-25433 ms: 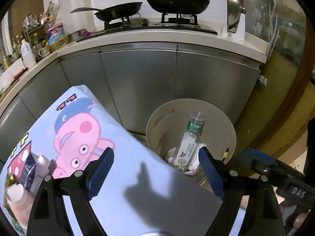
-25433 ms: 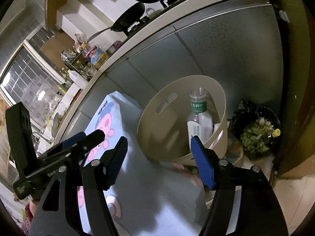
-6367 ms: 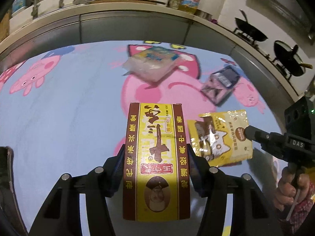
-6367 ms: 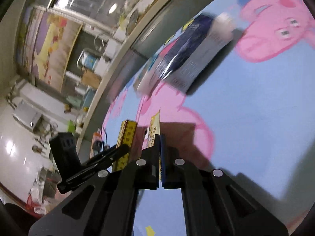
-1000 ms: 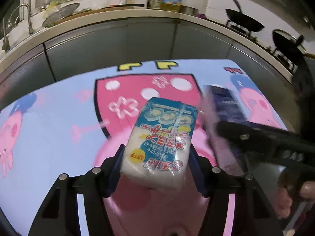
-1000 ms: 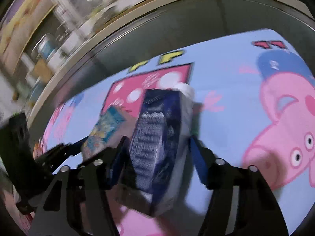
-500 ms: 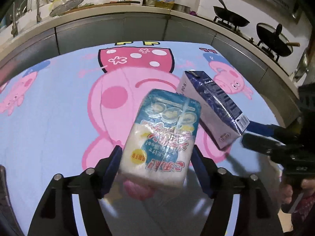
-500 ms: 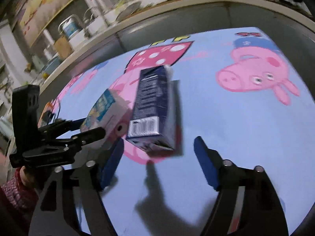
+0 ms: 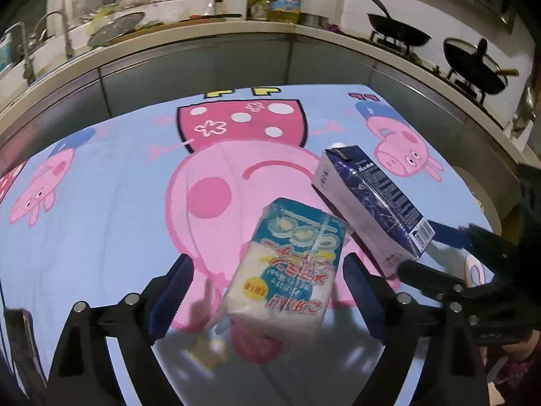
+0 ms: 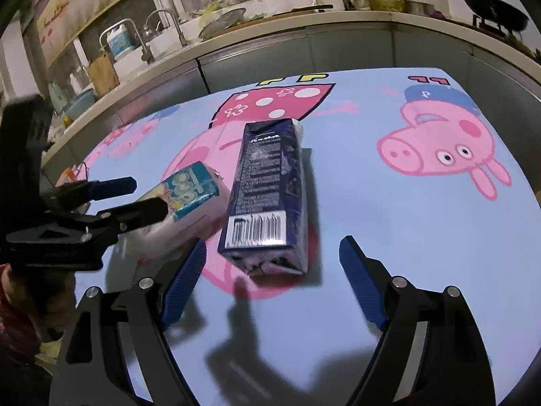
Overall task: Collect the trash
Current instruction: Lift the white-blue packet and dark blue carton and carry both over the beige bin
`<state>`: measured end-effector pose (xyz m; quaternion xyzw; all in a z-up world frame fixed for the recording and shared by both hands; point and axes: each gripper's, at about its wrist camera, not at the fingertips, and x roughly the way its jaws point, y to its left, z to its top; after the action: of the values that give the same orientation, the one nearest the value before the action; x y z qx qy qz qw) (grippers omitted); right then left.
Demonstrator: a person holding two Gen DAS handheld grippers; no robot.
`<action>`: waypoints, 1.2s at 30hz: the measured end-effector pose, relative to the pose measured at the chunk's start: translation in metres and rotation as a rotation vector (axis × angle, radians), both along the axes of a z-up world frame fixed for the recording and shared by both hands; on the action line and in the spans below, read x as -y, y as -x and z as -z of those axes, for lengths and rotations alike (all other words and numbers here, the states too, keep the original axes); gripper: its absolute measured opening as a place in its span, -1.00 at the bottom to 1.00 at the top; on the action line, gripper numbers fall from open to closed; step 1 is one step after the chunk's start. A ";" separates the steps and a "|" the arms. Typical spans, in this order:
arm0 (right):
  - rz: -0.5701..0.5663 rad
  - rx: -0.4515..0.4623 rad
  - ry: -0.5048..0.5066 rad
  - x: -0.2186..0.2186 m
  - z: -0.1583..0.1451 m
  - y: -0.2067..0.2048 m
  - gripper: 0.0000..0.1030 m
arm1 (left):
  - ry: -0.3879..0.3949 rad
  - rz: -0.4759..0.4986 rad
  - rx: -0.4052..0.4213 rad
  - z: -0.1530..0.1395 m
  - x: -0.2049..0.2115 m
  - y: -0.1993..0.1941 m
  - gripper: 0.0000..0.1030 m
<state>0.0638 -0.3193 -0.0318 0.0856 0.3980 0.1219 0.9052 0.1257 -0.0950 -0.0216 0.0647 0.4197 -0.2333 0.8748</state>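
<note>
A blue-and-white soft packet (image 9: 290,264) sits between the fingers of my left gripper (image 9: 267,270). The jaws are opening. The left pad (image 9: 175,287) stands well off the packet, whose lower end is blurred. Right of it a dark blue carton (image 9: 368,203) lies tilted on the cartoon-pig tablecloth (image 9: 101,203). In the right wrist view the same carton (image 10: 267,196) lies barcode end towards me, just ahead of my right gripper (image 10: 270,280). Its jaws are opening too and neither pad touches the carton. The packet (image 10: 189,199) and the left gripper (image 10: 111,199) show at left.
A steel-fronted kitchen counter (image 9: 203,54) curves round the far side of the table, with a sink, bottles and two dark woks (image 9: 473,64). The table's right edge (image 10: 527,182) is close. A small orange thing (image 10: 67,176) lies at the far left.
Both pairs of jaws have spread apart. The packet and the carton, gripped a second ago, are now loose. Both grippers have drawn back across the table, so more cloth shows.
</note>
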 end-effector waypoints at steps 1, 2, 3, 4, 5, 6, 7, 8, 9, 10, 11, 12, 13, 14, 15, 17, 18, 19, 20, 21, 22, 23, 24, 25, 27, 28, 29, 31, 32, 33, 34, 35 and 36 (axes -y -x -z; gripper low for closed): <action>-0.002 0.000 0.004 -0.001 0.000 -0.002 0.55 | -0.006 0.008 0.002 0.000 0.002 0.000 0.73; -0.006 -0.001 0.009 -0.003 0.002 -0.005 0.55 | -0.014 0.017 0.006 0.002 0.005 -0.001 0.73; -0.007 -0.004 0.014 -0.004 0.003 -0.008 0.55 | -0.021 0.020 0.008 0.003 0.007 -0.002 0.73; -0.010 -0.007 0.018 -0.005 0.004 -0.010 0.55 | -0.025 0.023 0.006 0.005 0.008 -0.002 0.72; -0.012 -0.012 0.018 -0.005 0.006 -0.012 0.55 | -0.028 0.030 -0.003 0.008 0.009 -0.003 0.66; -0.012 -0.016 0.016 -0.005 0.007 -0.013 0.55 | -0.030 0.037 -0.011 0.010 0.010 -0.004 0.58; -0.011 -0.017 0.014 -0.005 0.007 -0.013 0.55 | -0.031 0.042 -0.019 0.013 0.011 -0.005 0.56; -0.010 -0.018 0.012 -0.005 0.008 -0.015 0.55 | -0.030 0.047 -0.029 0.016 0.010 -0.006 0.50; -0.011 -0.019 0.013 -0.005 0.008 -0.016 0.54 | -0.031 0.047 -0.037 0.018 0.010 -0.007 0.43; -0.012 -0.019 0.016 -0.005 0.009 -0.017 0.53 | -0.034 0.047 -0.045 0.021 0.009 -0.007 0.39; -0.014 -0.019 0.020 -0.005 0.010 -0.017 0.49 | -0.035 0.048 -0.051 0.023 0.009 -0.008 0.35; -0.017 -0.020 0.025 -0.005 0.011 -0.018 0.41 | -0.036 0.048 -0.055 0.024 0.009 -0.008 0.32; -0.019 -0.021 0.029 -0.006 0.012 -0.018 0.36 | -0.037 0.049 -0.055 0.025 0.008 -0.008 0.30; -0.018 -0.018 0.034 -0.005 0.012 -0.018 0.18 | -0.038 0.054 -0.050 0.026 0.008 -0.007 0.26; -0.022 -0.014 0.033 -0.005 0.012 -0.018 -0.01 | -0.037 0.057 -0.044 0.026 0.008 -0.007 0.22; -0.029 -0.006 0.016 -0.003 0.010 -0.017 -0.03 | -0.034 0.059 -0.038 0.024 0.007 -0.006 0.19; -0.028 0.002 0.006 -0.001 0.009 -0.015 -0.04 | -0.023 0.056 -0.042 0.022 0.007 -0.006 0.18; -0.025 0.009 -0.007 0.002 0.007 -0.014 -0.05 | -0.006 0.054 -0.046 0.019 0.006 -0.006 0.17; -0.018 0.020 -0.016 0.005 0.005 -0.012 -0.05 | 0.011 0.055 -0.047 0.015 0.007 -0.007 0.17; -0.008 0.033 -0.023 0.009 0.003 -0.010 -0.06 | 0.025 0.061 -0.041 0.010 0.009 -0.007 0.17; 0.003 0.044 -0.030 0.013 0.000 -0.007 -0.07 | 0.031 0.067 -0.034 0.006 0.012 -0.007 0.17; 0.012 0.050 -0.037 0.017 -0.001 -0.006 -0.08 | 0.039 0.081 -0.022 -0.001 0.018 -0.006 0.17; 0.025 0.058 -0.050 0.023 -0.003 -0.004 -0.09 | 0.044 0.094 -0.014 -0.005 0.023 -0.005 0.17; 0.051 0.067 -0.073 0.034 -0.005 -0.001 -0.09 | 0.046 0.101 -0.011 -0.008 0.028 -0.004 0.17; 0.085 0.079 -0.092 0.049 -0.008 0.003 -0.09 | 0.055 0.130 -0.013 -0.015 0.044 -0.004 0.17; 0.115 0.091 -0.102 0.061 -0.010 0.007 -0.09 | 0.057 0.140 -0.013 -0.017 0.050 -0.003 0.17; 0.142 0.102 -0.106 0.073 -0.011 0.012 -0.09 | 0.059 0.160 -0.012 -0.020 0.061 -0.003 0.17; 0.191 0.116 -0.106 0.094 -0.014 0.019 -0.09 | 0.054 0.206 -0.006 -0.024 0.086 0.001 0.17; 0.208 0.121 -0.109 0.102 -0.015 0.022 -0.09 | 0.050 0.231 -0.005 -0.026 0.098 0.002 0.17; 0.246 0.136 -0.117 0.118 -0.016 0.030 -0.10 | 0.046 0.253 -0.004 -0.027 0.110 0.004 0.17; 0.271 0.145 -0.121 0.129 -0.017 0.034 -0.10 | 0.042 0.272 -0.003 -0.028 0.121 0.006 0.17; 0.301 0.157 -0.126 0.141 -0.019 0.039 -0.10 | 0.035 0.300 -0.002 -0.029 0.137 0.008 0.17; 0.347 0.172 -0.133 0.159 -0.020 0.048 -0.10 | 0.030 0.324 -0.004 -0.030 0.153 0.010 0.17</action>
<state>0.0159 -0.4785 -0.0119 0.2018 0.2895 -0.0029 0.9357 0.1157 -0.2481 0.0080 0.1181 0.4019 -0.3775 0.8259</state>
